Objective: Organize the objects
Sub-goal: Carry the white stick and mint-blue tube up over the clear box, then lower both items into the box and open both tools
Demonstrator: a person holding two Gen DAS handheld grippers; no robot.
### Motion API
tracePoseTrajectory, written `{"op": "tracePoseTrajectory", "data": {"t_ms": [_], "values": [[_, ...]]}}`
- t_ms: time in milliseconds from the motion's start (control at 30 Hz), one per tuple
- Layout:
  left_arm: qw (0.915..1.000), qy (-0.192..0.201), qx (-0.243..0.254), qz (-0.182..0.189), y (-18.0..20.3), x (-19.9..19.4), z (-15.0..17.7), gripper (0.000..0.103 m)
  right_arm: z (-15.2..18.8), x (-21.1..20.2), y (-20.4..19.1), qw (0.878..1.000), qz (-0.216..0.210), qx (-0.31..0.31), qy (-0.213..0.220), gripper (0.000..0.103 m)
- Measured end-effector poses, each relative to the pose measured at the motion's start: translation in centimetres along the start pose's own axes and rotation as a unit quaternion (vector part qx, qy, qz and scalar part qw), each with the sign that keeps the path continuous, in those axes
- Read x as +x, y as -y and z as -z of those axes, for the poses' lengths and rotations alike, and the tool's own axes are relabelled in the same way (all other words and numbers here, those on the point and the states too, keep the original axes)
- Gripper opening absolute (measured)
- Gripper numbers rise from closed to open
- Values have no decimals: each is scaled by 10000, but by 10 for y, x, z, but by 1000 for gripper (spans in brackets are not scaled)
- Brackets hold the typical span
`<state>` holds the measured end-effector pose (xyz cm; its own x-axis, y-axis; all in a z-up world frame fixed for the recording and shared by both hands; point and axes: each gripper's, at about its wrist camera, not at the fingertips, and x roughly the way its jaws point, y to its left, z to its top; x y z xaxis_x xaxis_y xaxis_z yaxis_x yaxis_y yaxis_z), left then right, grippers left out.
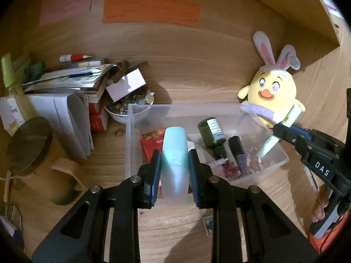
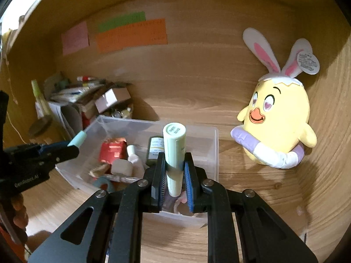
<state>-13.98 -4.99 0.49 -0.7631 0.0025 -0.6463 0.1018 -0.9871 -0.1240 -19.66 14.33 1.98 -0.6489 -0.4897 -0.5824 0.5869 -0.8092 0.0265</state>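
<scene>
My left gripper [image 1: 174,160] is shut on a pale teal bottle [image 1: 174,151], held over the near left part of a clear plastic bin [image 1: 131,135]. My right gripper [image 2: 174,171] is shut on a light green tube [image 2: 174,149], held upright over the bin's [image 2: 214,151] near right side. In the left wrist view the right gripper [image 1: 283,131] shows at the right with the tube [image 1: 278,135]. The left gripper [image 2: 65,148] with the teal bottle [image 2: 77,139] shows at the left of the right wrist view. The bin holds a green bottle [image 1: 211,132], a dark tube [image 1: 238,153] and a red packet [image 1: 151,140].
A yellow chick plush with bunny ears [image 1: 272,87] leans against the wooden wall at the right. A bowl of small trinkets [image 1: 125,107], stacked papers and books [image 1: 65,83], a spray bottle [image 1: 11,83] and a round dark lid [image 1: 28,146] crowd the left. Coloured notes [image 1: 151,11] hang on the back wall.
</scene>
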Motion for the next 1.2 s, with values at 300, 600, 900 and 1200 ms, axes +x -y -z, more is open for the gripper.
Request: {"op": "tracePoseTrajectory", "data": {"t_ms": [300, 600, 900, 1200], "values": [[9997, -240, 92, -8, 5, 27, 3, 25, 2, 25, -3, 9991, 162, -214, -335, 14], [9993, -329, 179, -86, 8, 38, 2, 25, -4, 42, -25, 9968, 104, -585, -527, 15], [9994, -281, 208, -27, 8, 29, 1, 28, -5, 52, -33, 9962, -332, -329, -729, 29], [9998, -67, 205, 15, 10, 5, 3, 52, -2, 25, -35, 9971, -441, -244, -568, 43]]}}
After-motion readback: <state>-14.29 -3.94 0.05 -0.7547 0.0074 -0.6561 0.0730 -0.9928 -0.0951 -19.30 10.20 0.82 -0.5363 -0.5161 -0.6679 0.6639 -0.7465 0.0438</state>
